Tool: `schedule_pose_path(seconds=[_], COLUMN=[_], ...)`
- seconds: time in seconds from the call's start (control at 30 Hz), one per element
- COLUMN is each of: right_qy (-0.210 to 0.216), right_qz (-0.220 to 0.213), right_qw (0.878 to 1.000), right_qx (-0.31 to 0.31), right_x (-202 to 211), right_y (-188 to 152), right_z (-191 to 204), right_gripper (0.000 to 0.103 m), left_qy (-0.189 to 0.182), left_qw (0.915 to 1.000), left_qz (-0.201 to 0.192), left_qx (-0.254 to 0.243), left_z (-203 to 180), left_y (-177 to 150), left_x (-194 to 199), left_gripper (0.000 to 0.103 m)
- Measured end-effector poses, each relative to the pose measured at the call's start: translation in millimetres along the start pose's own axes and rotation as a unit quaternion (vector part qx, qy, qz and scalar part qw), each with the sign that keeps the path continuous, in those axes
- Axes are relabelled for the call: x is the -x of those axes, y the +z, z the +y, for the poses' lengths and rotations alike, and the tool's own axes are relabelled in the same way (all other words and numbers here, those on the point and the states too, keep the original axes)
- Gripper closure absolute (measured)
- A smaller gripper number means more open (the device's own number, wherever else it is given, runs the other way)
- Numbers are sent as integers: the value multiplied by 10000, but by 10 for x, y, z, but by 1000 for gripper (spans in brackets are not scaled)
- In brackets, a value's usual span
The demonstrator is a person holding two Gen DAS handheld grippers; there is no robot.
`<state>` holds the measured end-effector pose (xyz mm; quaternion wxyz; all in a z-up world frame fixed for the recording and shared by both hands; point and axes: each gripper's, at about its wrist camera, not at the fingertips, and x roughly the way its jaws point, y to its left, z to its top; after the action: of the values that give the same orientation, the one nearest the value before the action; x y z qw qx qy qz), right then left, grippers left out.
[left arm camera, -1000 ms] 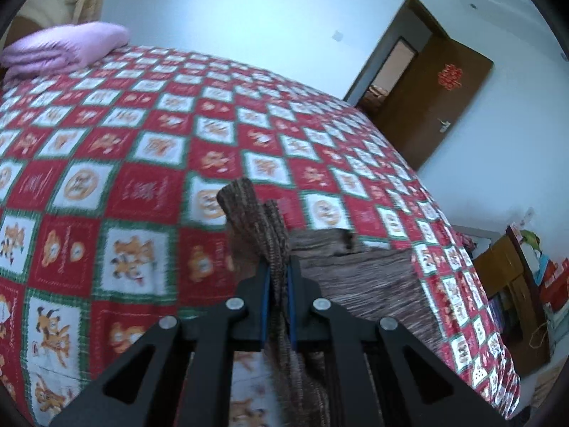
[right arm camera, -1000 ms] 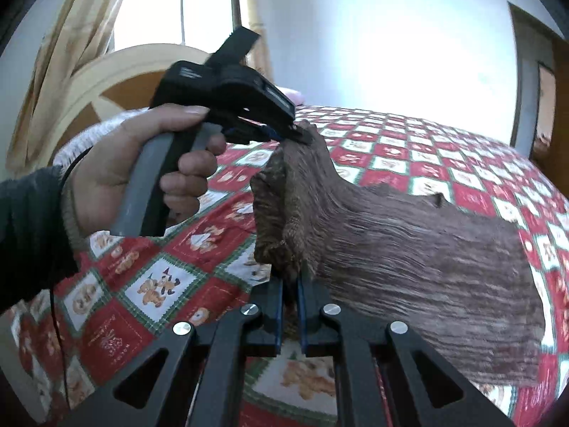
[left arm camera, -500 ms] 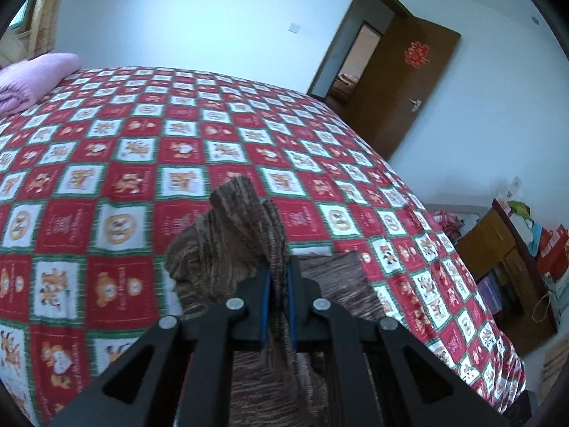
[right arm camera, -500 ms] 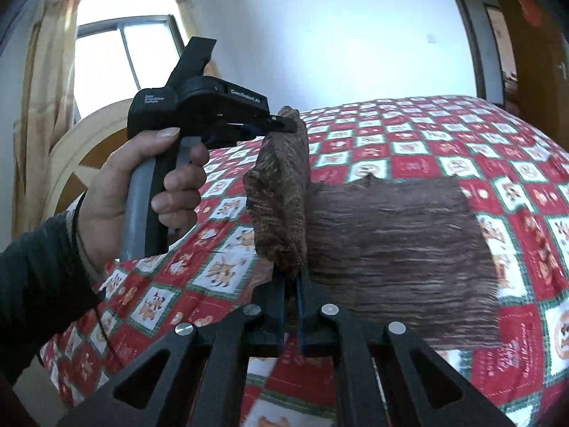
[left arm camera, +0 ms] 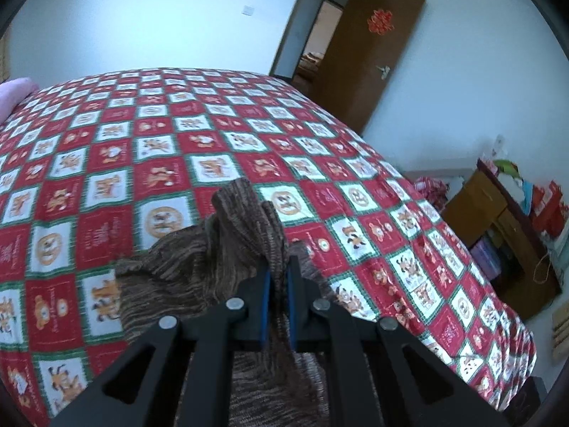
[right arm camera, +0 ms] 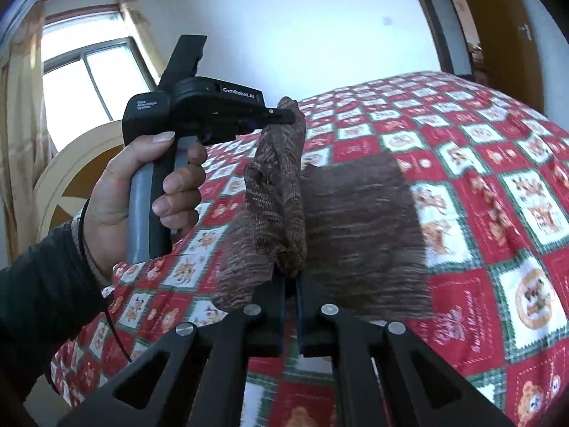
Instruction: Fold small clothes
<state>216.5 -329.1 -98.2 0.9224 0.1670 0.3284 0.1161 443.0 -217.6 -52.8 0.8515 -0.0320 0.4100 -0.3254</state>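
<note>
A brown striped knit garment (left arm camera: 199, 270) lies partly on the red checked bedspread (left arm camera: 149, 135). My left gripper (left arm camera: 277, 277) is shut on one bunched edge of it and holds that edge above the bed. My right gripper (right arm camera: 291, 284) is shut on another part of the same edge (right arm camera: 281, 192). The raised edge hangs between the two grippers. The rest of the garment (right arm camera: 359, 220) drapes down onto the bedspread (right arm camera: 498, 149). In the right wrist view the left gripper (right arm camera: 284, 115) shows with the hand that holds it (right arm camera: 142, 192).
A pink folded blanket (left arm camera: 14, 92) lies at the bed's far left. An open brown door (left arm camera: 370, 46) stands beyond the bed. A wooden cabinet with bags (left arm camera: 505, 235) stands right of the bed. A window (right arm camera: 89, 82) and a headboard (right arm camera: 71, 163) are behind the left hand.
Both grippers have carried the held edge up and across the rest of the garment, swinging right. More of the garment now lies left of the left gripper.
</note>
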Motion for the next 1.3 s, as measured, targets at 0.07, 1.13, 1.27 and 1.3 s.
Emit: schedule_pose_path(seconds=[0.07,1.13,1.27,1.3], right_qy=[-32,232,-250,-604], right_qz=[34,601,297,106], right_qw=[9999,9841,9878,9893], right_qx=[-152,-1653,-1505,-1323], right_x=[-2,-224,10,114], right_y=[-17,-303,-286,-252], right_z=[-113,-1077,-985,-914], right_gripper=[99,99,85,81], left_qy=[28,973,1085,994], left_qw=[9999,9936,9922,9936], left_qz=[71,303,458,457], left_qx=[-114,-494,-411,-288], left_z=[-96,81,291,344], left_y=[-8,-939,-1276,-1341], left_x=[-124,-25,21,31], left_gripper=[95,30,29,25])
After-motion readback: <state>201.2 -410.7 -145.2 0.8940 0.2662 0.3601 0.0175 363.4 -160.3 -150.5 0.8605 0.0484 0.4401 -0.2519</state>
